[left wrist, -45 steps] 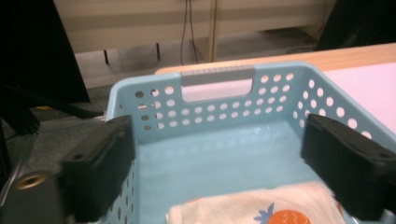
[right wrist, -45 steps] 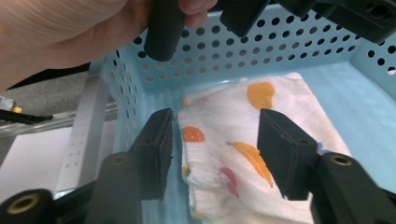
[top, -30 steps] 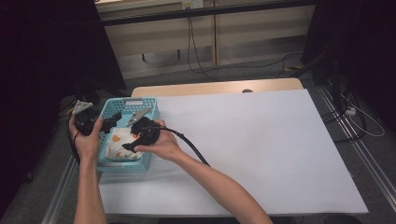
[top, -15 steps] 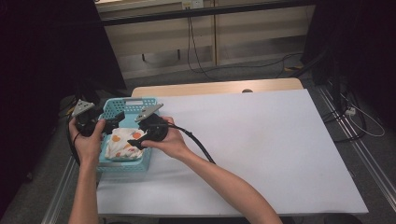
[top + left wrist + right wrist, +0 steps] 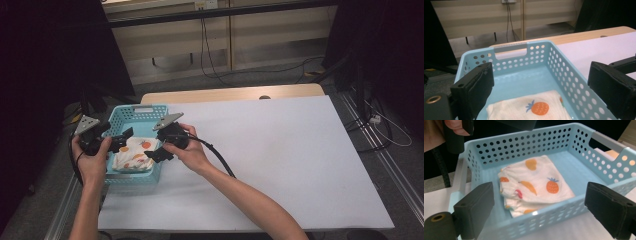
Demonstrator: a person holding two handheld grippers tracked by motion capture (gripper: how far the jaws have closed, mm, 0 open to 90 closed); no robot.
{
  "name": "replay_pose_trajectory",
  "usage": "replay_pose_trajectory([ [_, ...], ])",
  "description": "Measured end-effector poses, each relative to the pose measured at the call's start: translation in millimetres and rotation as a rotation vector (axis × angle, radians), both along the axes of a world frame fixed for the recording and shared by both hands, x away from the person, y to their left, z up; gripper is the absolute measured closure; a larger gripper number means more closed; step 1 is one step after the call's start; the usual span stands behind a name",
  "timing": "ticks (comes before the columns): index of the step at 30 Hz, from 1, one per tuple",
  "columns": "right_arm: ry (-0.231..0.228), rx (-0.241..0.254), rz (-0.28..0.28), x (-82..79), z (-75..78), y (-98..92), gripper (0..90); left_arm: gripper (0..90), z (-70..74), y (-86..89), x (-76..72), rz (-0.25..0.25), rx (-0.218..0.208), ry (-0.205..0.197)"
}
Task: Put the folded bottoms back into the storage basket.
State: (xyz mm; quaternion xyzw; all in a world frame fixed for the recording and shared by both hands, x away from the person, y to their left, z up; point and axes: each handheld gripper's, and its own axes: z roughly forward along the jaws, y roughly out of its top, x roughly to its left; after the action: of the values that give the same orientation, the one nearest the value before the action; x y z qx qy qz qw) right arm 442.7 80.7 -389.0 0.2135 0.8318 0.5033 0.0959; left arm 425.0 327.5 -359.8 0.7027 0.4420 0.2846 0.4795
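A light blue perforated basket (image 5: 148, 111) (image 5: 511, 47) (image 5: 524, 142) stands at the table's left edge. In it lies a folded white cloth (image 5: 132, 156) (image 5: 534, 107) (image 5: 536, 187) printed with fruit. My left gripper (image 5: 122, 141) (image 5: 541, 92) is open at the basket's left side, its jaws pointing in over the cloth. My right gripper (image 5: 159, 147) (image 5: 539, 212) is open beside the basket's right wall. Its jaws have just been opening, and the pads press on nothing. Both grippers are apart from the cloth.
The white table top (image 5: 280, 155) stretches to the right of the basket, with a wooden strip (image 5: 230, 93) along its far edge. A black cable (image 5: 215, 152) trails from the right gripper over the forearm. Metal rails (image 5: 385, 165) flank the table.
The right gripper has drawn back to the right, off the cloth and out of the basket, and its jaws stand wider. The left hand has shifted slightly nearer. The cloth lies flat in the basket.
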Motion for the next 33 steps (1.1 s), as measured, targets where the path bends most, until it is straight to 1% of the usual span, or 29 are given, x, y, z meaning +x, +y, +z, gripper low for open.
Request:
replay_pose_trajectory([
  [3, -0.005, -0.003, -0.009, -3.1, -3.5, -5.5, 8.0, 6.9, -0.9, -2.7, -6.5, 0.004, 0.009, -0.012],
  [5, -0.006, 0.006, -0.022, -5.8, -5.7, -9.8, 8.1, 7.0, -0.8, -3.5, -11.5, -0.002, 0.005, -0.015],
  [8, -0.016, 0.014, -0.029, -10.1, -7.3, -14.8, 8.2, 7.0, -0.6, -4.4, -20.2, 0.009, 0.006, -0.033],
  [10, -0.015, 0.013, -0.036, -12.7, -7.3, -17.7, 8.1, 7.0, -0.8, -5.6, -25.1, 0.000, 0.006, -0.031],
  [12, -0.026, 0.027, -0.051, -16.2, -7.9, -22.3, 8.2, 6.9, -1.1, -6.8, -29.8, -0.006, 0.022, -0.031],
  [16, -0.041, 0.029, -0.072, -21.7, -7.7, -31.1, 8.1, 7.0, -3.0, -8.0, -39.0, -0.023, 0.025, -0.023],
  [18, -0.040, 0.028, -0.082, -22.9, -8.1, -35.5, 8.2, 6.9, -4.5, -8.4, -44.0, -0.008, 0.032, -0.025],
  [21, -0.037, 0.025, -0.097, -24.6, -10.1, -43.3, 8.1, 6.9, -5.6, -8.8, -48.3, 0.018, 0.039, -0.016],
  [22, -0.039, 0.022, -0.102, -25.4, -10.9, -46.1, 8.2, 6.9, -5.8, -9.2, -49.2, 0.016, 0.034, -0.015],
  [24, -0.044, 0.022, -0.116, -27.0, -12.3, -52.1, 8.2, 6.9, -6.1, -11.1, -51.8, 0.016, 0.039, -0.018],
  [26, -0.041, 0.023, -0.127, -28.5, -12.7, -58.5, 8.1, 6.9, -6.7, -13.3, -54.5, 0.005, 0.044, -0.016],
  [30, -0.056, 0.027, -0.147, -34.1, -13.4, -70.8, 8.1, 6.9, -9.1, -18.5, -62.1, -0.025, 0.065, -0.020],
  [32, -0.061, 0.027, -0.154, -36.5, -14.1, -76.8, 8.2, 6.9, -10.6, -19.6, -66.4, -0.029, 0.071, -0.014],
  [33, -0.061, 0.026, -0.157, -37.8, -14.6, -79.2, 8.1, 6.9, -11.2, -19.5, -69.3, -0.031, 0.082, -0.015],
])
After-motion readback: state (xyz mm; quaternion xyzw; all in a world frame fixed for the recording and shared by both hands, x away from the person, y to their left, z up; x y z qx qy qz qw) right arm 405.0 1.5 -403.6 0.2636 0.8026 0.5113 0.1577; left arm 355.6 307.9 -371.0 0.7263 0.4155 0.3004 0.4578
